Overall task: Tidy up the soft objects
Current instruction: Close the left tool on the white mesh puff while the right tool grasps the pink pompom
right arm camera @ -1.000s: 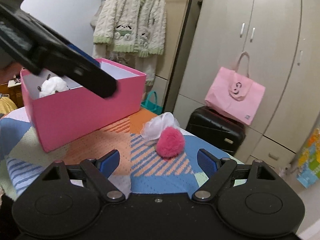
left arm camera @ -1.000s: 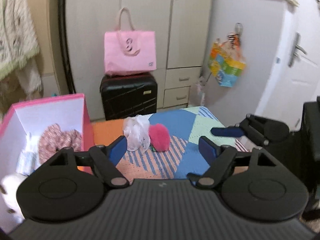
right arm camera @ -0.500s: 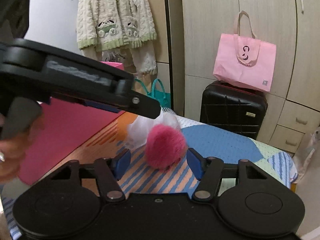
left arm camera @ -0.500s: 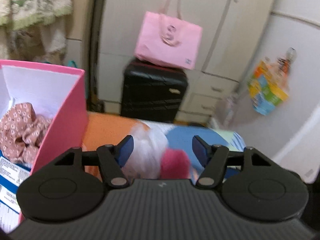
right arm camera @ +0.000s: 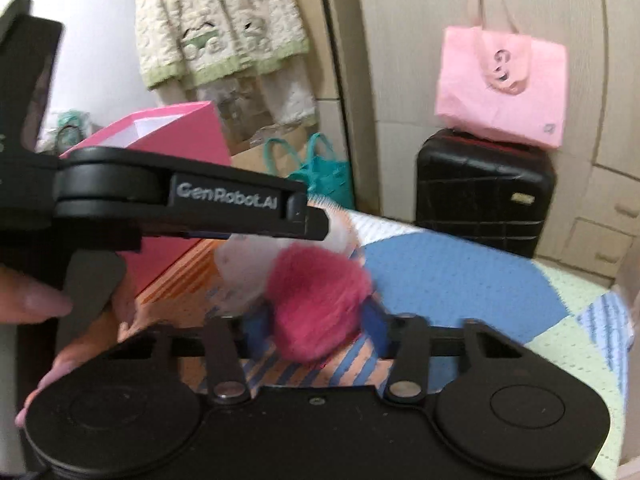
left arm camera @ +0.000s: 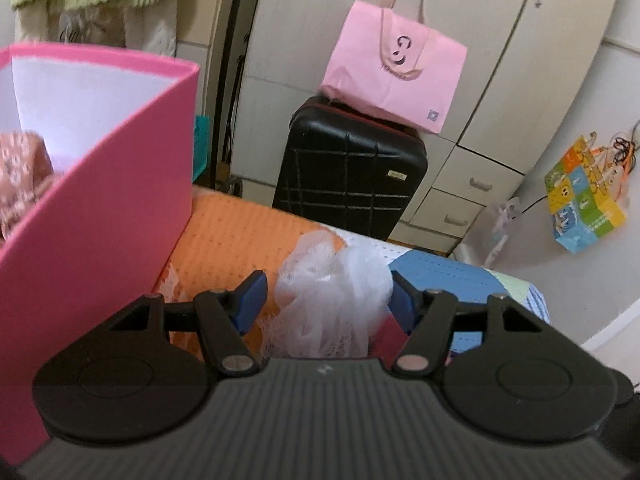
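Far left of the left wrist view is the pink box (left arm camera: 100,184). Middle: left gripper (left arm camera: 326,300), which has just been narrowing, has the white mesh puff (left arm camera: 332,300) between its pads, right pad touching. In the right wrist view, low center, the right gripper (right arm camera: 316,320) has been closing around the pink pompom (right arm camera: 316,304); pads look pressed into the fluff.

Patchwork knit cover (left arm camera: 240,240), probably a bed: pink box (left arm camera: 100,208), white mesh puff (left arm camera: 332,292), pink pompom (right arm camera: 316,304).
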### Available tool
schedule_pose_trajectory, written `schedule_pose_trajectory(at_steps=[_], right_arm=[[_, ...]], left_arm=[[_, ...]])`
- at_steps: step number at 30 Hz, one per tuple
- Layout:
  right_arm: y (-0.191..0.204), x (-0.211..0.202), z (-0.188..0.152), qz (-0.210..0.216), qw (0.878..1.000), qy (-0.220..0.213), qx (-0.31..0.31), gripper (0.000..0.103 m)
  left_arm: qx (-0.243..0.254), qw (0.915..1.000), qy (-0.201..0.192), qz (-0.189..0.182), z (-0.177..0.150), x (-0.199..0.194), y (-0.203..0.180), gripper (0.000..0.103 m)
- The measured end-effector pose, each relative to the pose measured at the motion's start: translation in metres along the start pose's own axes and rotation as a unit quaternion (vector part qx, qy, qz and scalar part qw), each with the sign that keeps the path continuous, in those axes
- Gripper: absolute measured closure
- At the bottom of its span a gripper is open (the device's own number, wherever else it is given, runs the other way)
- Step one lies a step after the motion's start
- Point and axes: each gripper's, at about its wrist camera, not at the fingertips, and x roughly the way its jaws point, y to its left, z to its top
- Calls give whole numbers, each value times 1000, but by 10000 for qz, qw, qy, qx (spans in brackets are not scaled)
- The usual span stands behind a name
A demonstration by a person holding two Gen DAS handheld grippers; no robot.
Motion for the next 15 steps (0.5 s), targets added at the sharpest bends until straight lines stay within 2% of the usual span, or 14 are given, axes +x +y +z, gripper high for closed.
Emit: schedule_pose_trajectory(at_steps=[4, 6, 10, 15], right_arm=[[-1, -5, -4, -89, 9999, -56, -64, 59], [0, -8, -6, -190, 9997, -63, -140, 59], [0, -15, -9, -266, 9995, -96, -144, 60], [2, -16, -9, -321, 9993, -121, -155, 60]], left_arm=[[-195, 9998, 32, -21, 1, 6, 3, 42], [-163, 9998, 68, 52, -1, 10, 1, 47], [-14, 9999, 21, 144, -7, 12, 2, 64], [147, 9997, -15, 174, -7, 7, -2, 70]])
